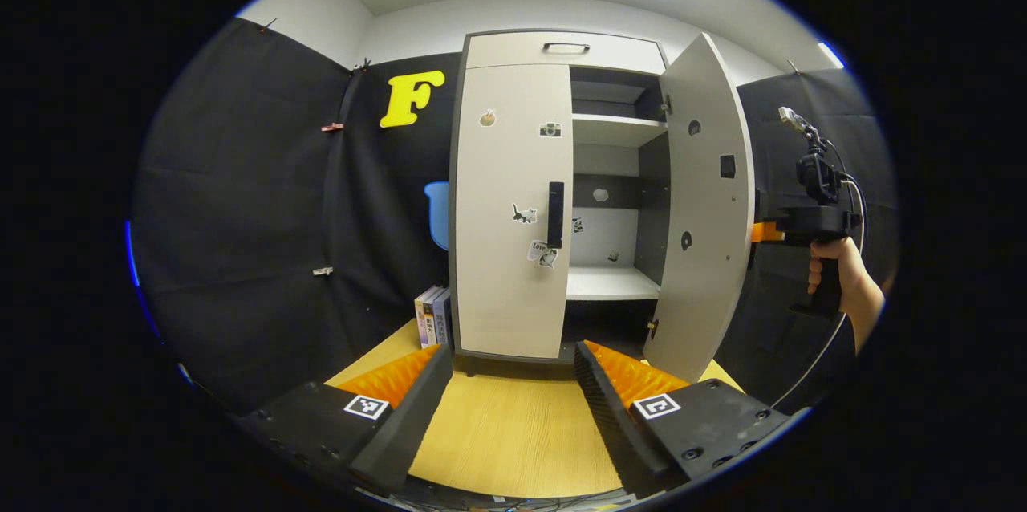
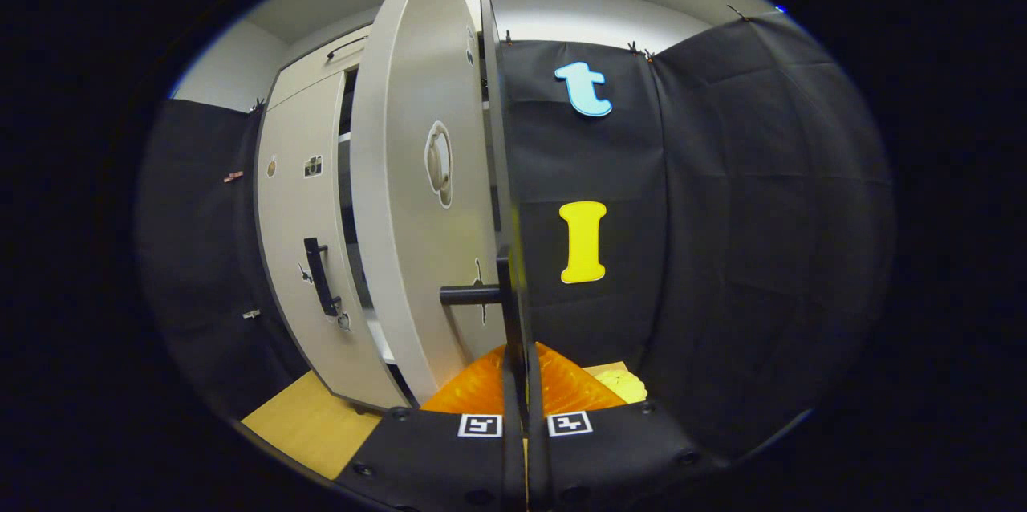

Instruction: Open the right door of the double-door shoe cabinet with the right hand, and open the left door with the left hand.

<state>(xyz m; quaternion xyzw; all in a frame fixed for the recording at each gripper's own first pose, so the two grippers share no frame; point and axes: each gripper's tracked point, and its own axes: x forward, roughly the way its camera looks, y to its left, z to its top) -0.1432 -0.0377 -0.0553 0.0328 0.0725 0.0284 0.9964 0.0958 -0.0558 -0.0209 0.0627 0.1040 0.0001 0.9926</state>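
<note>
The left gripper (image 1: 513, 408) hangs low over the wooden surface (image 1: 513, 440), its fingers spread wide with nothing between them, aimed at the foot of the shoe cabinet (image 1: 562, 54). Ahead and above it, the left door (image 1: 505, 255) is closed, and its dark handle (image 1: 555, 213) stands vertical along the door's right edge, a little right of the gripper's centre line and well above it. So the coming move calls for a rise and a forward reach, fingers either side of that upright bar; the left gripper is the nearer one for it.

Farther off to the right, the right door (image 1: 706, 215) stands swung out. In the right gripper view the right gripper (image 2: 525, 392) looks pinched onto that door's handle (image 2: 507, 311), though the contact itself is hard to see.
</note>
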